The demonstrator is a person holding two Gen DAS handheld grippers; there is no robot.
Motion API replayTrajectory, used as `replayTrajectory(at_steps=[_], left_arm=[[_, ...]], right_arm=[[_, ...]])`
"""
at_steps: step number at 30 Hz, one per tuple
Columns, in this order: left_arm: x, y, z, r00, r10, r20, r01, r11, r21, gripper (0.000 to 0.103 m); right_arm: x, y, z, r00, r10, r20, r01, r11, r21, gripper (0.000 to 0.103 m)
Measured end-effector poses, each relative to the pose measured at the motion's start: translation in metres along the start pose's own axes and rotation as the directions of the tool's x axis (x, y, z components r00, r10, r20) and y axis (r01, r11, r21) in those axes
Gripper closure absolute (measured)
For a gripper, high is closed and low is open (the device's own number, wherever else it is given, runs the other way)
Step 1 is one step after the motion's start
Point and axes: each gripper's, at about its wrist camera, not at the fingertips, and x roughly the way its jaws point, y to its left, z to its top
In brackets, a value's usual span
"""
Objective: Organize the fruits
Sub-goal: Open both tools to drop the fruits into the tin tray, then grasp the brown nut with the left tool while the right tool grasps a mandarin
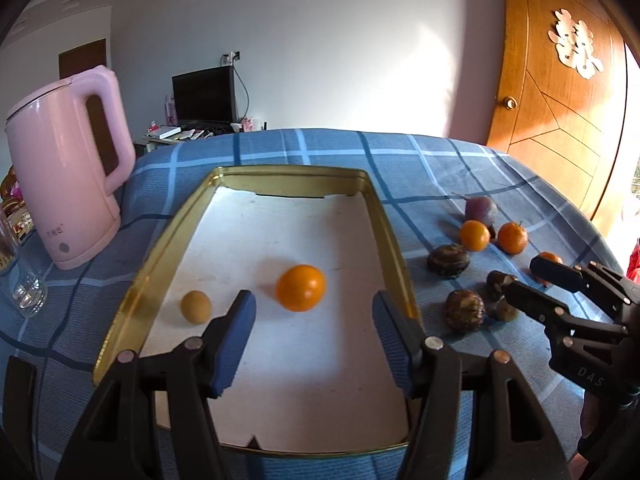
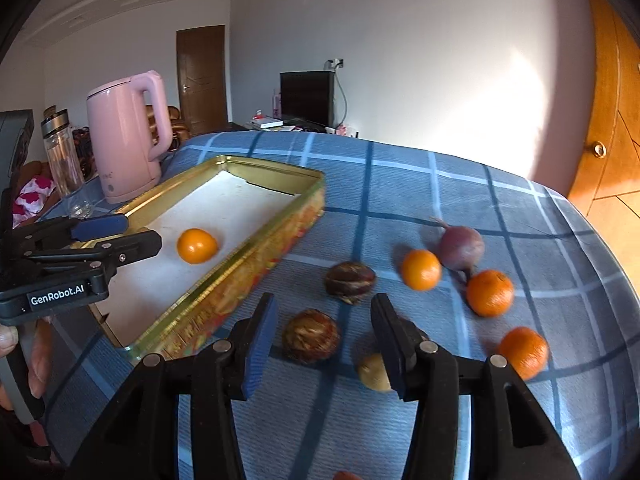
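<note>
A gold tin tray [image 1: 160,248] lined with white paper holds one orange [image 1: 301,288] and a small tan fruit [image 1: 196,307]. My left gripper [image 1: 314,304] hovers open over the tray's near half, the orange just beyond its tips and untouched. On the blue checked cloth to the right lie three oranges [image 2: 421,269], two dark brown fruits [image 2: 350,282], a purple root [image 2: 460,248] and a small tan fruit [image 2: 374,372], half hidden by a finger. My right gripper [image 2: 325,306] is open above the nearer brown fruit [image 2: 311,335], gripping nothing.
A pink kettle [image 1: 68,184] and a glass bottle [image 2: 64,160] stand left of the tray. The table's far edge curves behind the fruits, with a wooden door [image 1: 560,120] beyond. A person's hand [image 2: 8,340] holds the left gripper [image 2: 138,232].
</note>
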Motion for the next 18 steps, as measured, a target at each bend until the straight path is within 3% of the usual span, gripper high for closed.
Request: replayTrajectory(at_steps=[11,18], left_arm=[[0.004,-0.084,-0.005,0.997,-0.071,-0.017,0.073,0.989,0.13,0.04],[0.022,-0.111,-0.008,0.993,-0.091,-0.069,0.101,0.983,0.156,0.04]], right_arm=[[-0.007,-0.045,-0.021,0.995,-0.101,-0.022,0.103,0.991,0.082,0.053],[-0.012,-0.064,-0.033,0.995,-0.102,-0.019,0.104,0.987,0.125,0.053]])
